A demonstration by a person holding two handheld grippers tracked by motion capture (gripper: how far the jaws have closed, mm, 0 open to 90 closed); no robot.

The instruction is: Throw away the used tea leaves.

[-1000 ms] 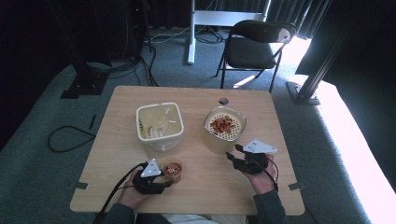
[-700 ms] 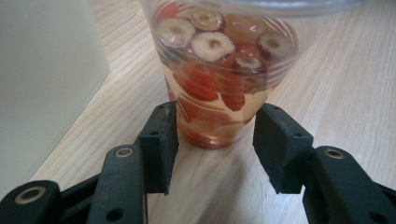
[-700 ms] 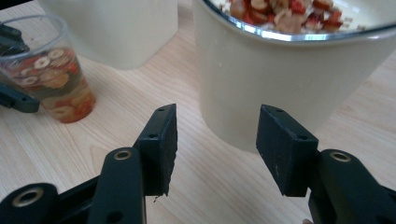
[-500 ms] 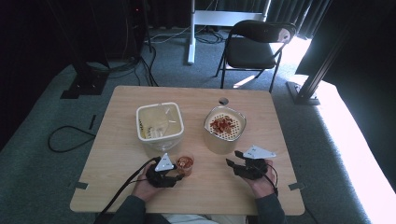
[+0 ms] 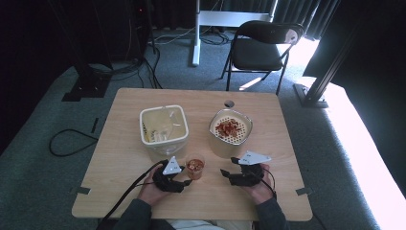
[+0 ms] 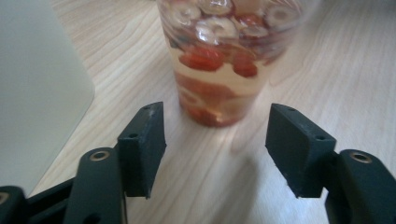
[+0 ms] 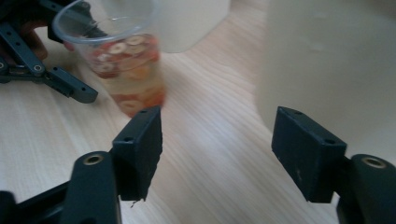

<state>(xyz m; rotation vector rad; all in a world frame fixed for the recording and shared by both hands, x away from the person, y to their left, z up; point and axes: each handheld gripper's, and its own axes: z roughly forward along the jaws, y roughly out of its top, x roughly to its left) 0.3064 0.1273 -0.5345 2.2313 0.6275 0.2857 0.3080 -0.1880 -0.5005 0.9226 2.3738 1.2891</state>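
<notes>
Two grippers rest at the near edge of the table (image 5: 119, 191), one on each side of a clear cup (image 5: 195, 166) of liquid with fruit slices, which stands upright on the wood. Left gripper (image 5: 184, 181) sits just left of the cup and nearer the person; its jaws have just been opening and now stand apart with nothing between them, released, and the cup is just beyond the tips, not touched by the pads (image 6: 142, 144). In the left gripper view the cup (image 6: 224, 60) is straight ahead, close. Right gripper (image 5: 226, 173) lies right of the cup, near it but apart, aimed toward it; its jaws have just been opening too and stand wide, gripping nothing. In the right gripper view the cup (image 7: 123, 65) sits ahead to the left with the left gripper (image 7: 70, 86) just behind it.

Beyond the cup, to its left, a square white tub (image 5: 163, 128) stands close by. Beyond the cup to its right stands a round white pot (image 5: 230, 136) with a perforated insert holding red pieces (image 5: 229, 127). Far past the table, a black folding chair (image 5: 261, 50) on the carpet.
</notes>
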